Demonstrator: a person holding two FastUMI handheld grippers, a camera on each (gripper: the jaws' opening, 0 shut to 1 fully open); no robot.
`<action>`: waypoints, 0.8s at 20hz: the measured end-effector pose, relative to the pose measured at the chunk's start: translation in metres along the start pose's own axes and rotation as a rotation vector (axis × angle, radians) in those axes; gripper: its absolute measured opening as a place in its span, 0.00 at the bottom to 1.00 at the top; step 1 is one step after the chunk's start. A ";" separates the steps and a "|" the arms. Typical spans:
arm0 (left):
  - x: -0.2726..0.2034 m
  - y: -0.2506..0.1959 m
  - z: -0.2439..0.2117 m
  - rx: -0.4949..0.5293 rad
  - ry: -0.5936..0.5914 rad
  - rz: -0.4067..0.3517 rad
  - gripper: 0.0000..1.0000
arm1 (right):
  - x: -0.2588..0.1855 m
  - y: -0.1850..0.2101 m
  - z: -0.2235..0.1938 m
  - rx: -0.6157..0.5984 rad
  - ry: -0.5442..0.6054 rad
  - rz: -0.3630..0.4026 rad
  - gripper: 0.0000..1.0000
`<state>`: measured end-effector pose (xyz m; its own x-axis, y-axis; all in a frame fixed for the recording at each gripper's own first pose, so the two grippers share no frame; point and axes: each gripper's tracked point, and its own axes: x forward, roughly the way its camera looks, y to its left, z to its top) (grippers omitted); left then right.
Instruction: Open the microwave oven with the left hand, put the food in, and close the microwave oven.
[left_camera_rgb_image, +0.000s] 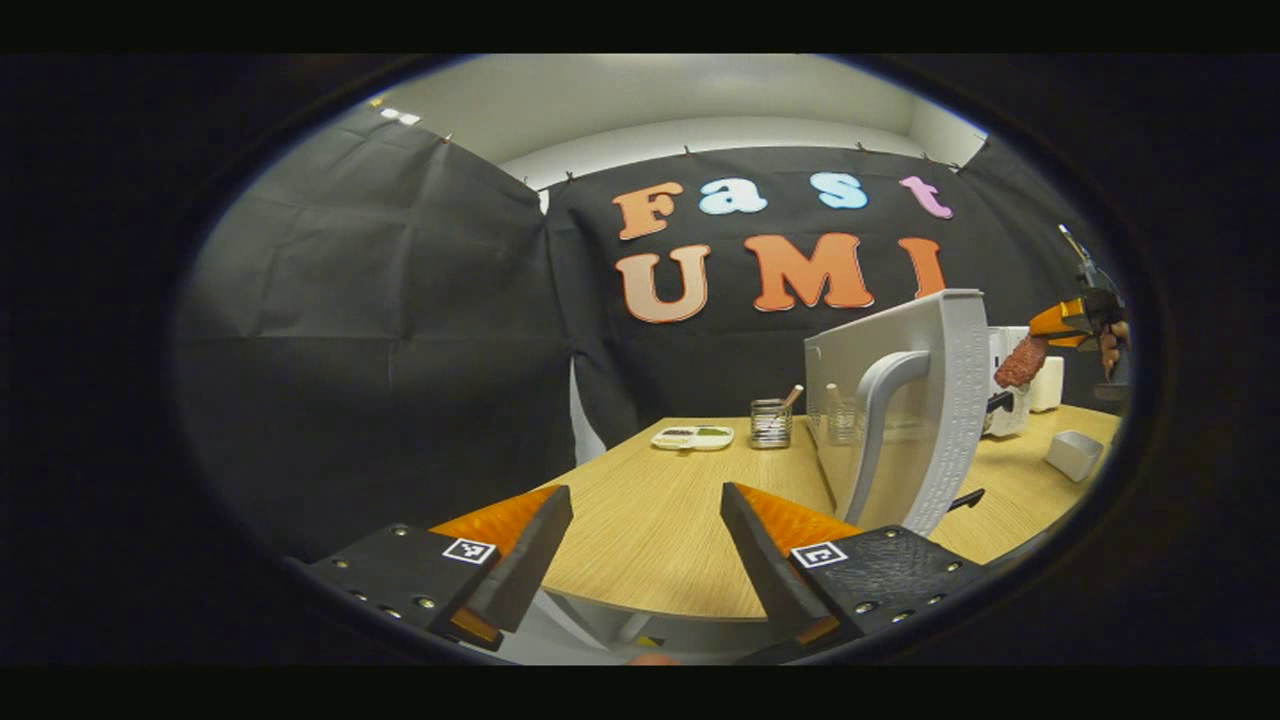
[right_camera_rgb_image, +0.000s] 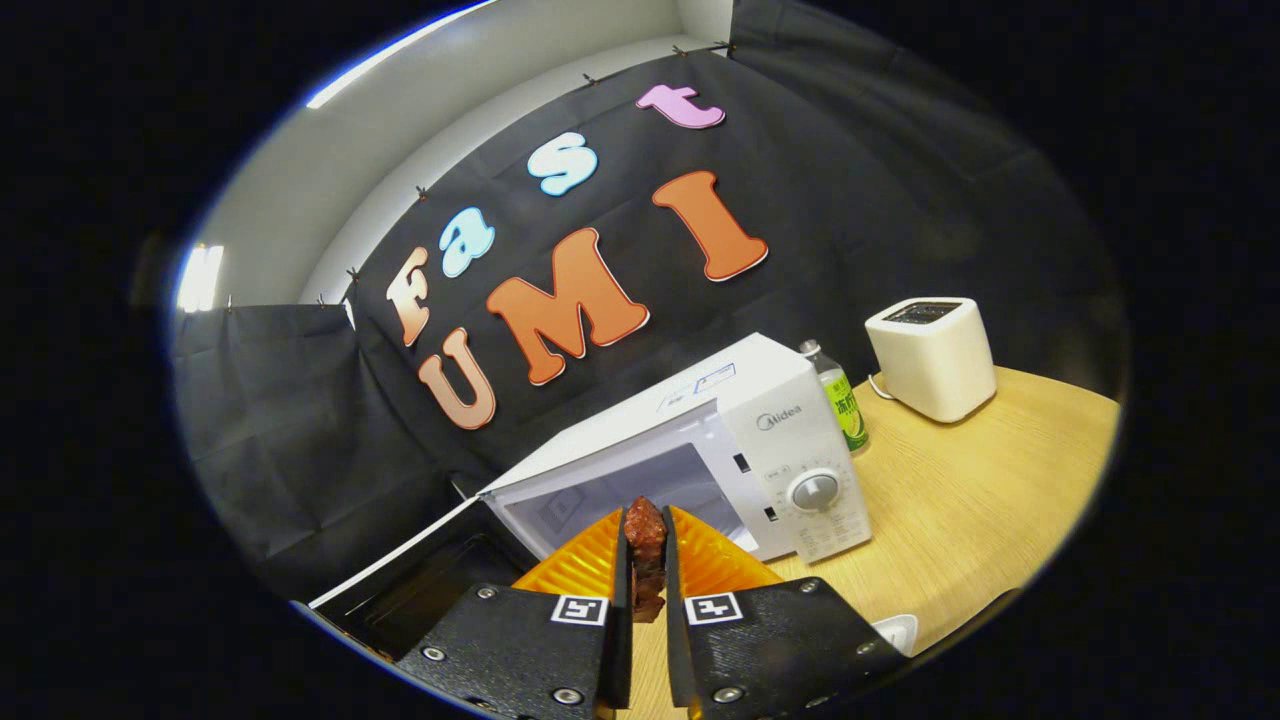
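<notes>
R gripper, bottom centre of right gripper view, pinches the food w/ both fingers, before the microwave cavity; door open. L gripper wide apart, empty. Risk: thin pinch, food may slip, or clip the cavity edge.

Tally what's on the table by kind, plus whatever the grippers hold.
Appliances: 2, microwave and toaster
Bottles: 1
Cups: 2
Trays: 1
White tubs: 1
Food: 1, meat in the right gripper
Total: 8
</notes>
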<state>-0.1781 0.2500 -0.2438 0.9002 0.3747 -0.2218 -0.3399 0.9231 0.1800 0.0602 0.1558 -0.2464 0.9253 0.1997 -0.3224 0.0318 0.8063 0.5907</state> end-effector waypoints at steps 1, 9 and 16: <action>0.000 0.001 0.000 -0.001 -0.001 0.007 0.91 | 0.009 0.003 -0.002 -0.003 -0.014 -0.005 0.14; -0.009 0.032 -0.014 -0.015 0.024 0.064 0.90 | 0.082 0.002 -0.022 0.055 -0.106 -0.111 0.14; -0.012 0.050 -0.019 -0.009 0.044 0.099 0.91 | 0.134 0.007 -0.064 0.133 -0.117 -0.156 0.14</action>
<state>-0.2108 0.2937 -0.2500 0.8495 0.4669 -0.2455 -0.4287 0.8823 0.1944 0.1602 0.2244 -0.3327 0.9426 0.0059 -0.3340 0.2204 0.7402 0.6352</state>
